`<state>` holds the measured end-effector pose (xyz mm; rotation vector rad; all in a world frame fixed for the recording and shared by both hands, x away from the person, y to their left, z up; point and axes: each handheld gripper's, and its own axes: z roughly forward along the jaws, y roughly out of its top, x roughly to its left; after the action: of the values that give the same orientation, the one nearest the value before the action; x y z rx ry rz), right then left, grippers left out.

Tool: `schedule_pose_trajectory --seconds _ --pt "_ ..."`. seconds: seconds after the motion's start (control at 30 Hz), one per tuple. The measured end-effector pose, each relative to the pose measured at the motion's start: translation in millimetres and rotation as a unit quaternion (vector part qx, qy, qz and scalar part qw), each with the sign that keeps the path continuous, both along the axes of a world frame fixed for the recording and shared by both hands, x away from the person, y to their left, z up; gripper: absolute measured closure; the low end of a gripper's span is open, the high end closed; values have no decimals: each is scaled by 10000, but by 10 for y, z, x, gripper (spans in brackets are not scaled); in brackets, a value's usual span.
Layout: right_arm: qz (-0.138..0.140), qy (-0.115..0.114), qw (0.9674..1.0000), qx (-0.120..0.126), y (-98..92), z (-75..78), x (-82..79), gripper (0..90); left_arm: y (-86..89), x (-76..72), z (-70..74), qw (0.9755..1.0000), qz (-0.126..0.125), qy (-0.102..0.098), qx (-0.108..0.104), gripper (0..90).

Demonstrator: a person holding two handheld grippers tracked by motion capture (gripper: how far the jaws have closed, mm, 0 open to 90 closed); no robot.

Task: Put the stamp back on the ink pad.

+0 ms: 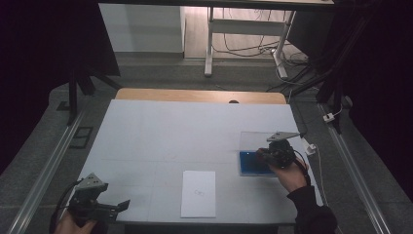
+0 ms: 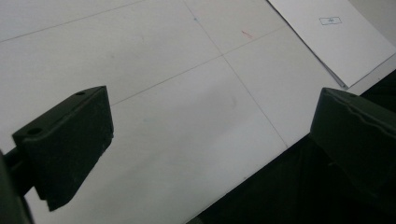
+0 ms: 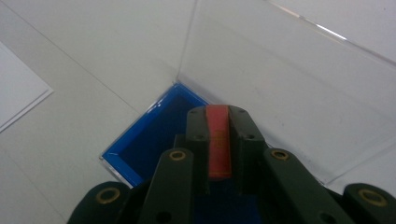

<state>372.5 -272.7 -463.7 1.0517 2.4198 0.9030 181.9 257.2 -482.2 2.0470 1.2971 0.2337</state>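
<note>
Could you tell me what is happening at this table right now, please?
A person holds a gripper in each hand at a white table. The right gripper is shut on a thin red piece and hovers over a blue tray with a clear open lid. The left gripper waits open near the table's front edge. A sheet of paper lies between them, untouched.

hidden: blue tray [image 3: 154, 135] near end behind fingers | unreadable: mark on paper sheet [image 1: 198, 193]
</note>
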Motion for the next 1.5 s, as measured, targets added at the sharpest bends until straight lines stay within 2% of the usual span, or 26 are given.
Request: schedule_pose_trajectory --seconds 0.4,0.73,0.9,1.33,1.5 --pt "34 216 9995 -249 15 -113 33 799 0 1 0 10000 1 4 -1 0" --pt "41 225 9995 -232 17 -127 38 794 0 2 -1 10000 -2 9 -7 0" --pt "2 172 9998 -87 -3 -92 34 727 1 1 -1 10000 1 9 -10 0" --pt "-139 128 9996 219 -3 -6 -35 464 3 2 -1 10000 3 10 -16 0" --pt "-219 155 9987 441 -2 8 -61 351 3 3 -1 10000 2 13 -18 0"
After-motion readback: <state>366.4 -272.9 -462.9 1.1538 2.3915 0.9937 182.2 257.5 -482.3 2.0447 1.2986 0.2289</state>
